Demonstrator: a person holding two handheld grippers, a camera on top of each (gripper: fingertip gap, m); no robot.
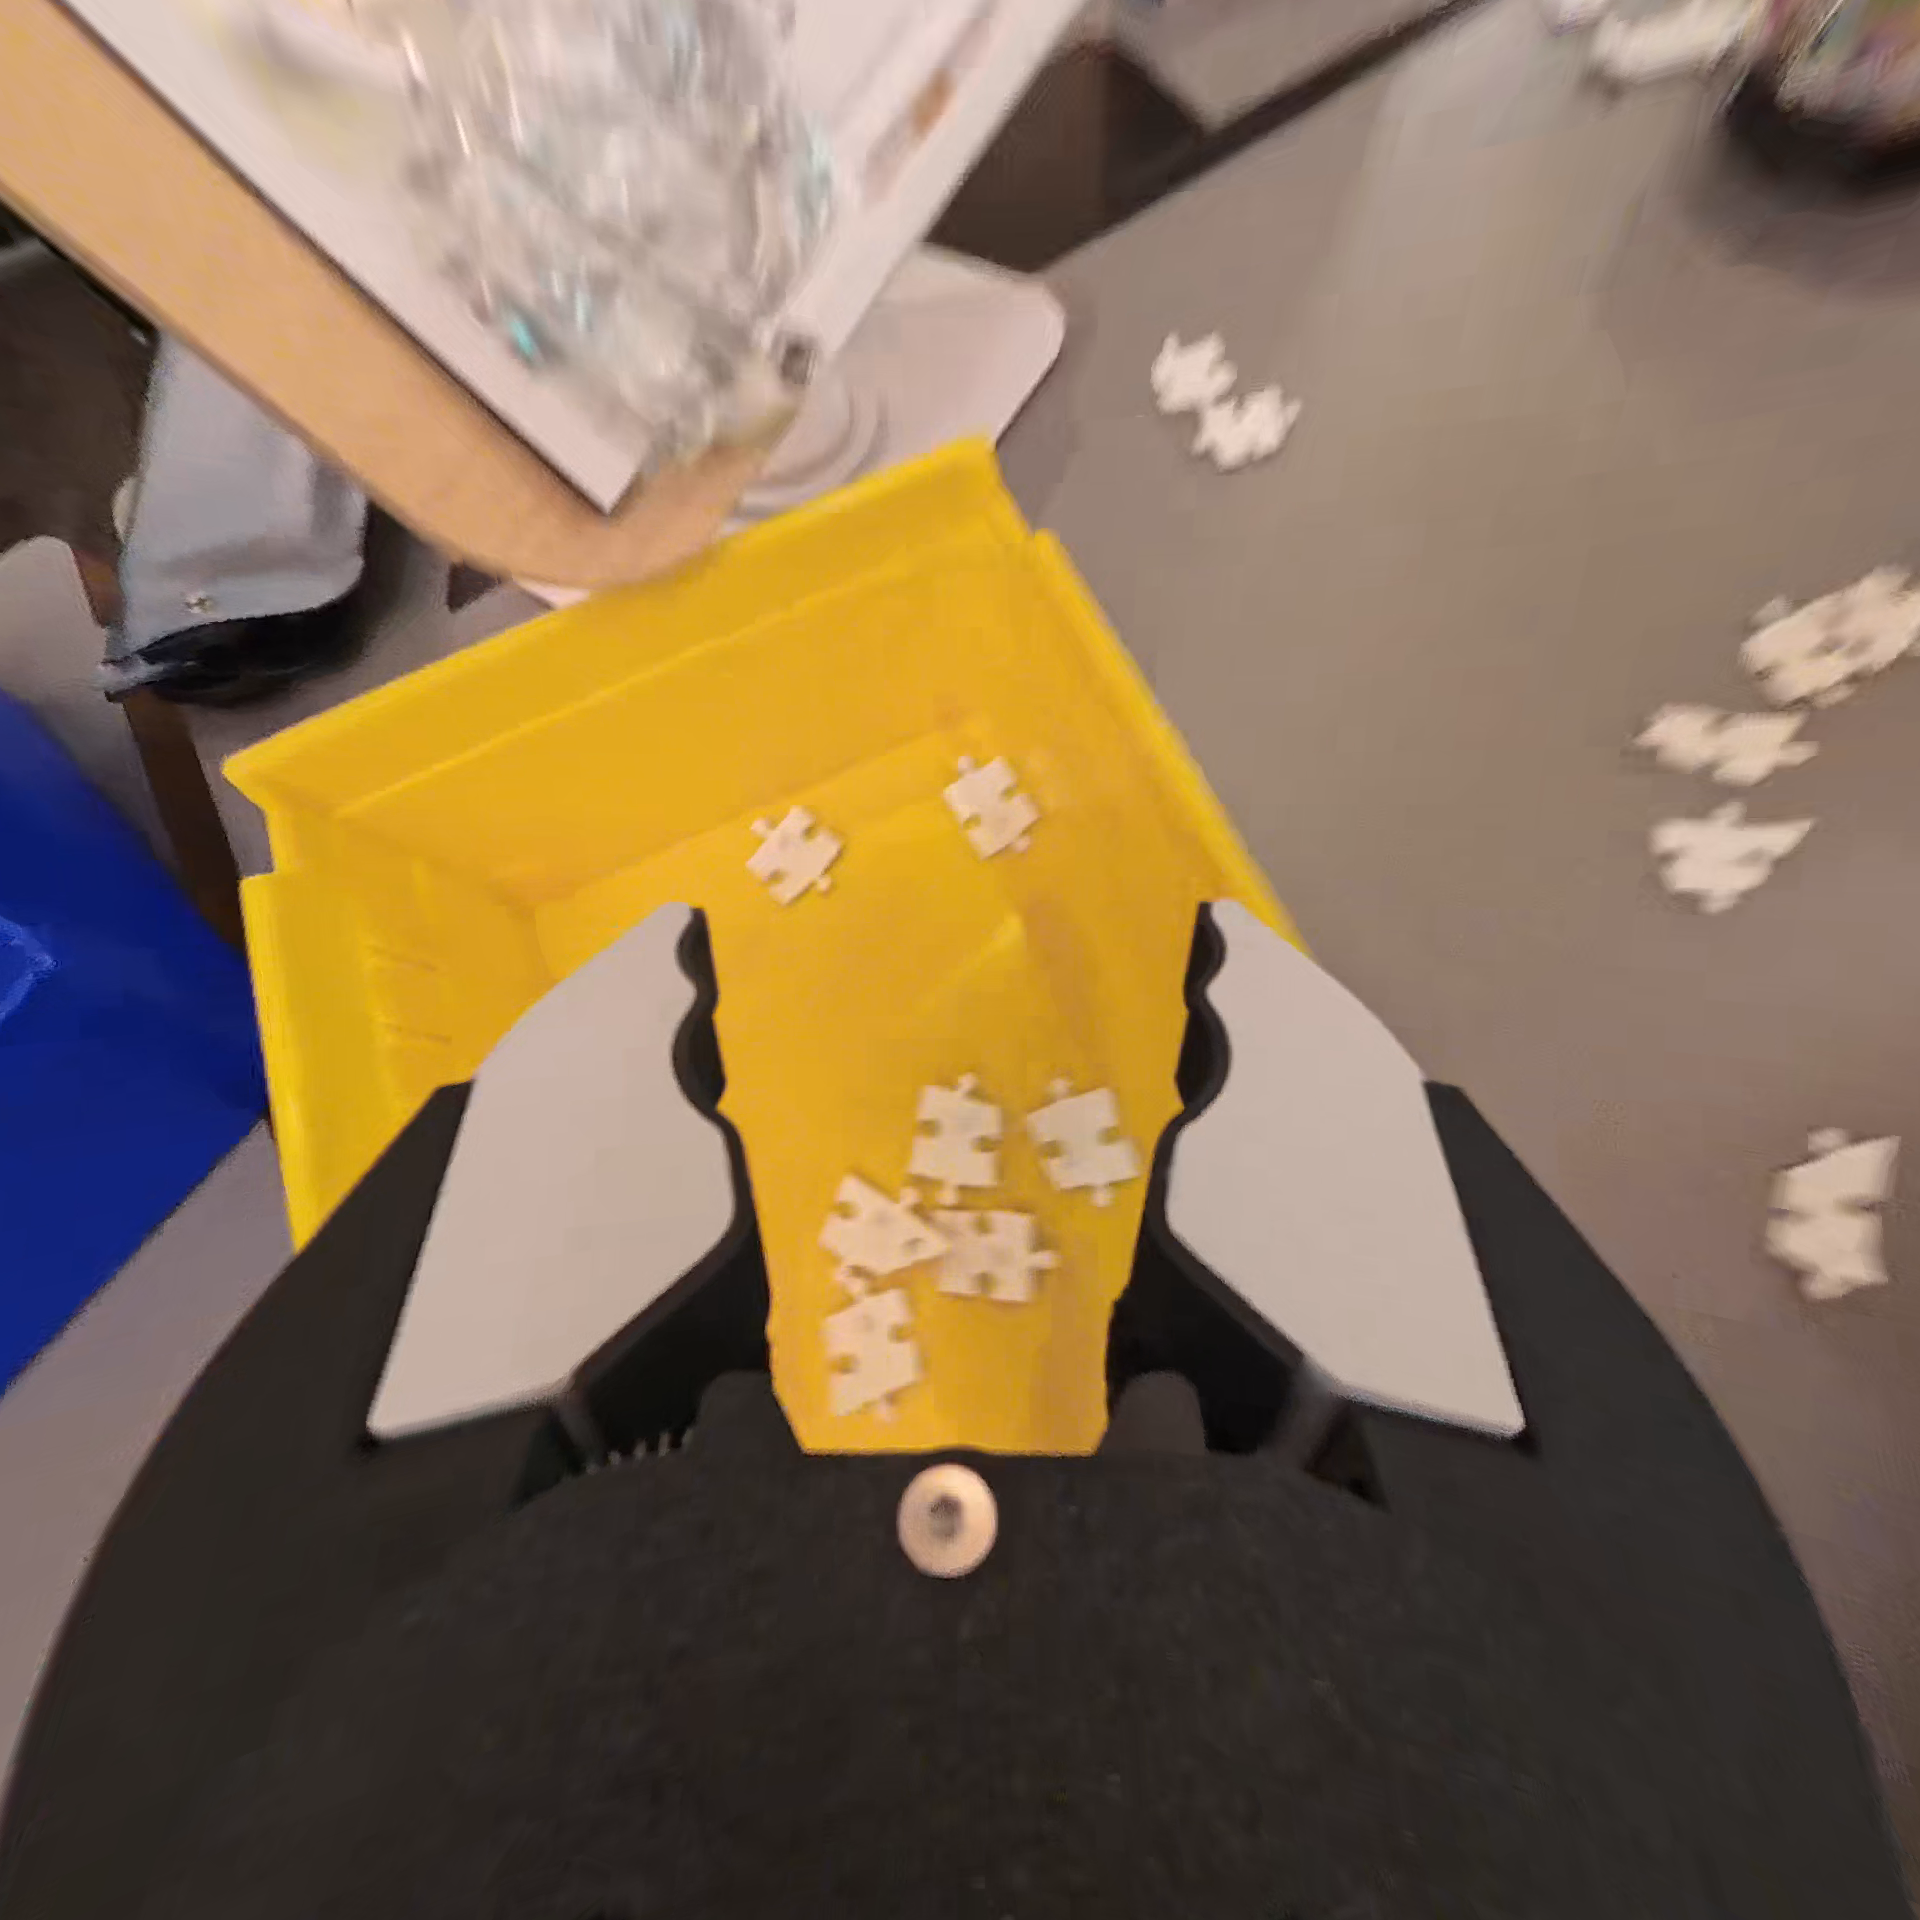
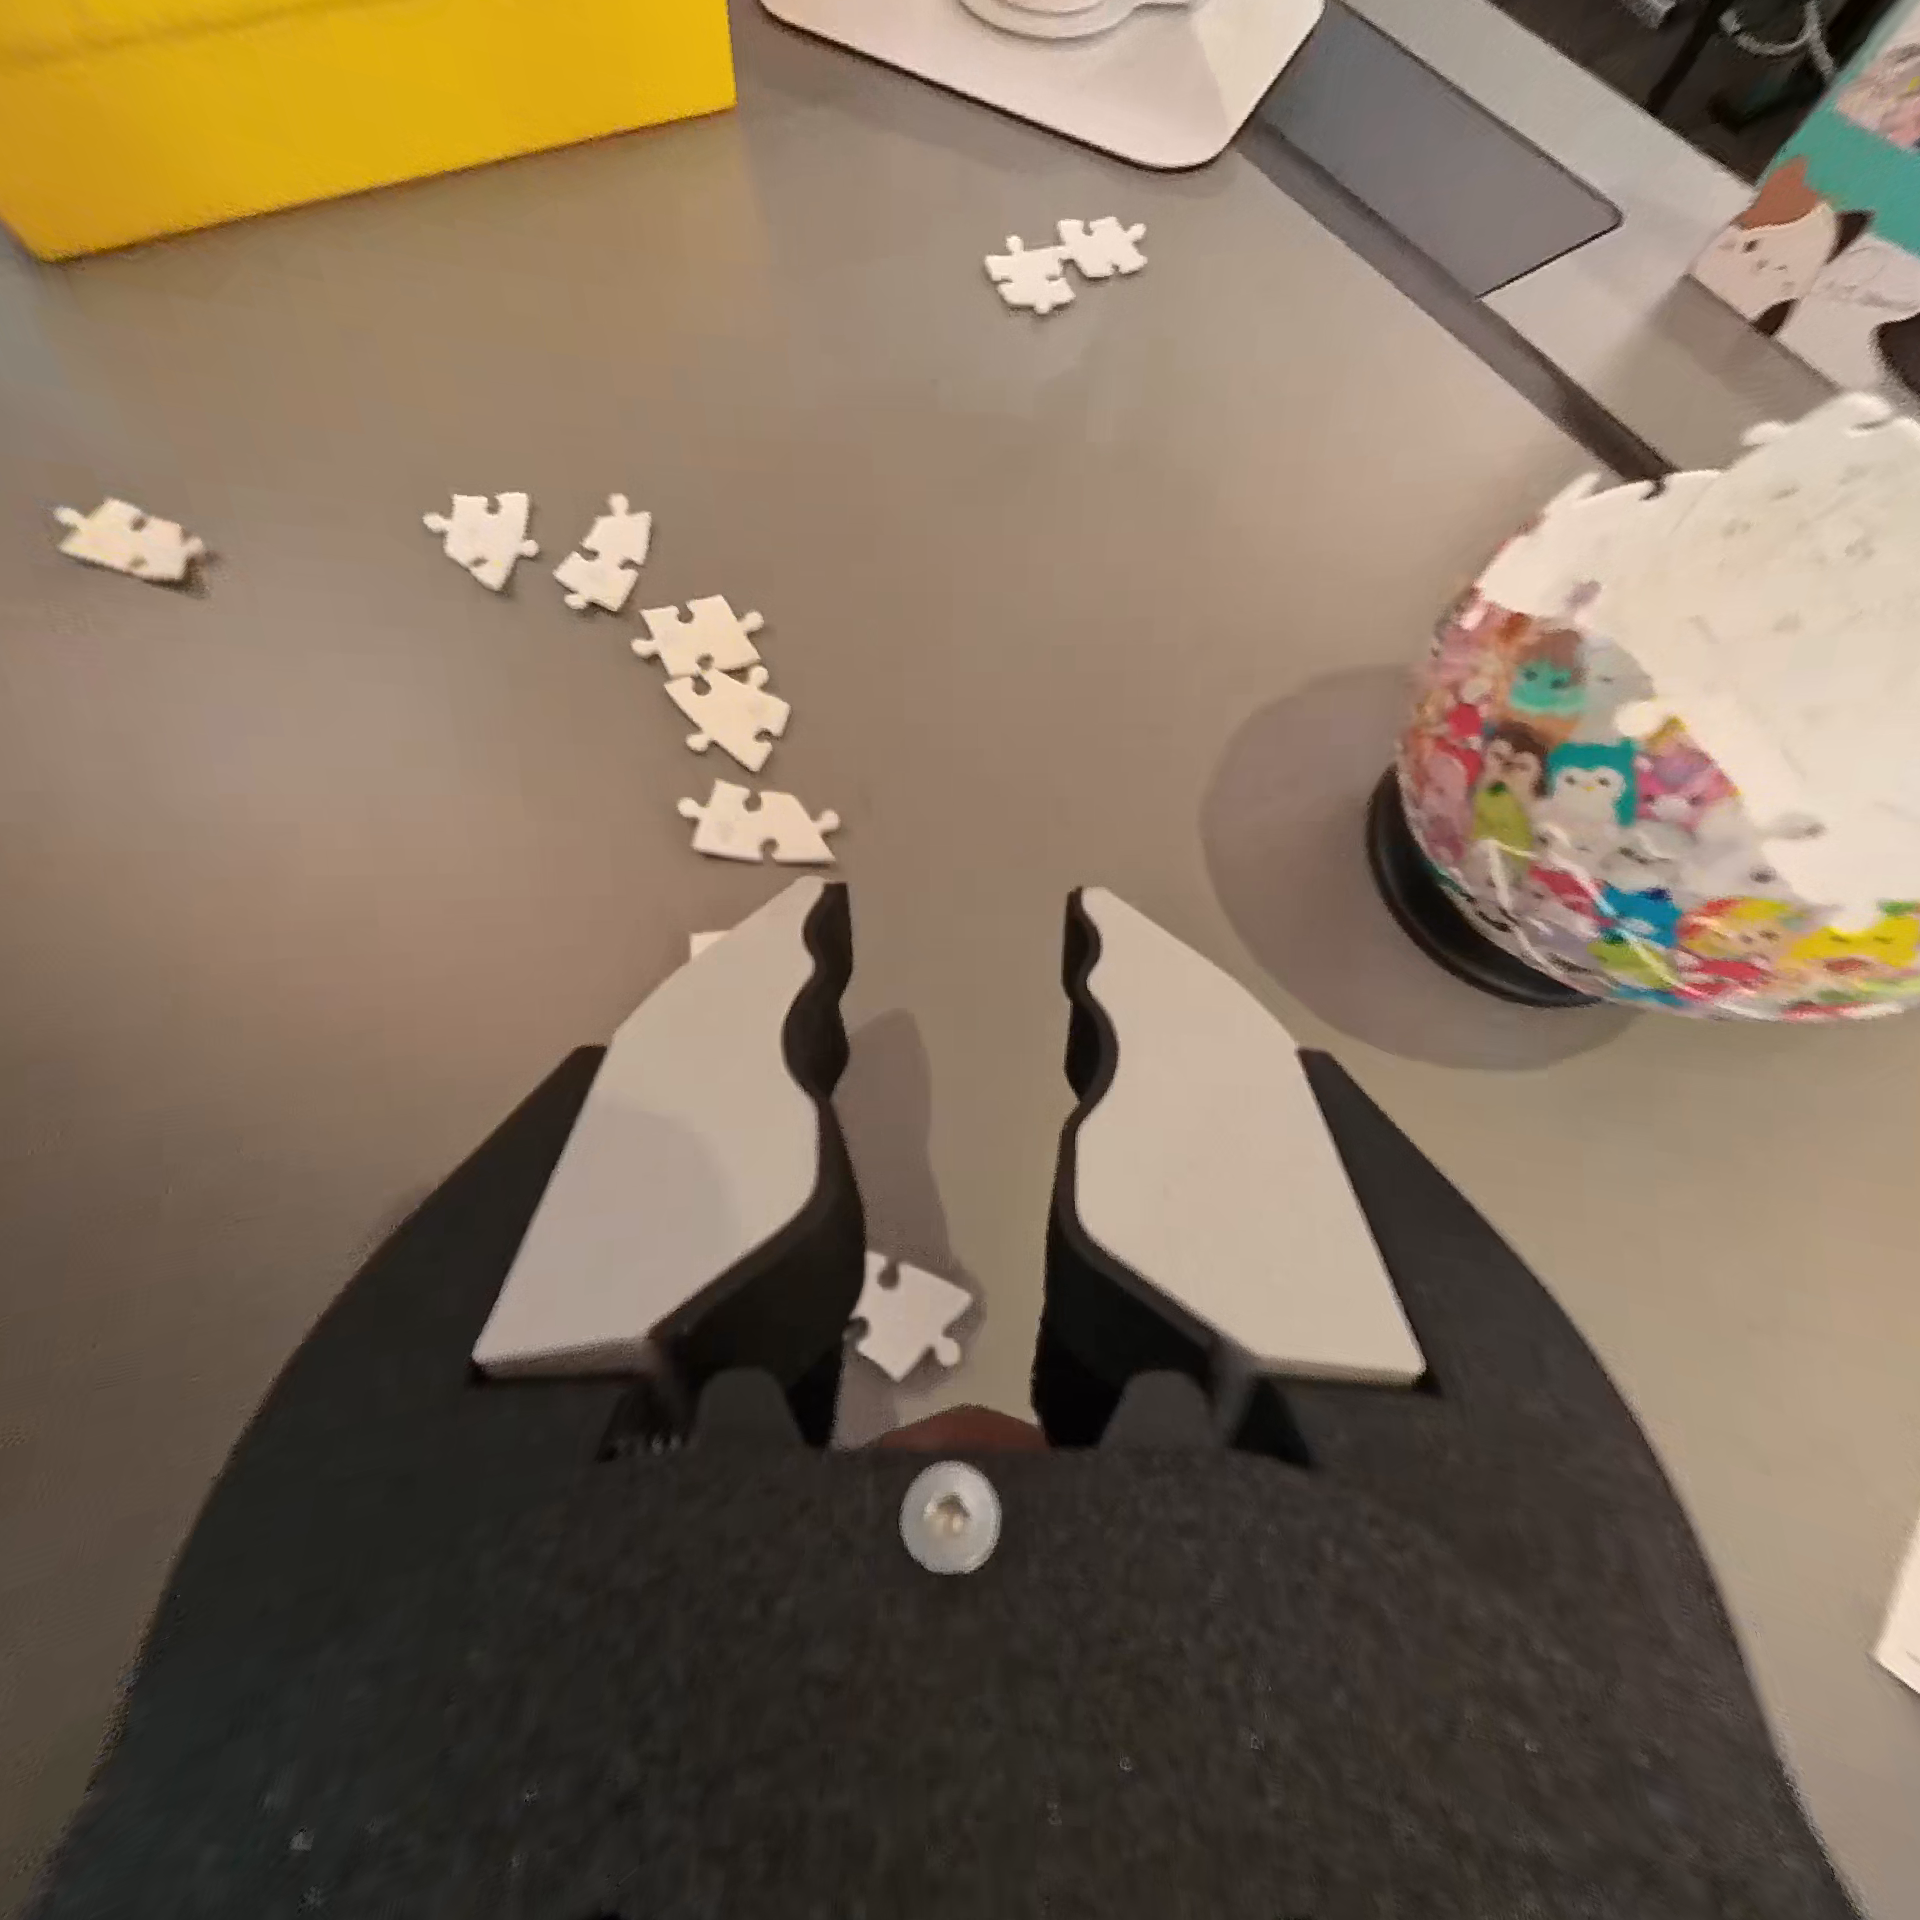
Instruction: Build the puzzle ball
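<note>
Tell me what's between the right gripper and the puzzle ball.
Bare grey table, seen in the right wrist view, separates the right gripper from the puzzle ball.

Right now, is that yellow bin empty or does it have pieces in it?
Not empty. The yellow bin holds seven loose white puzzle pieces on its floor, seen between the open left gripper.

White stand base (image 2: pixel 1122 94) on grey table (image 2: pixel 935 520); blue bin (image 1: pixel 94 1039) at left edge.

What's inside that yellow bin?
Seven loose puzzle pieces lie white side up on the floor of the yellow bin: two near its far end, five clustered nearer. The open left gripper covers the bin's near corners, so more could be hidden there.
</note>
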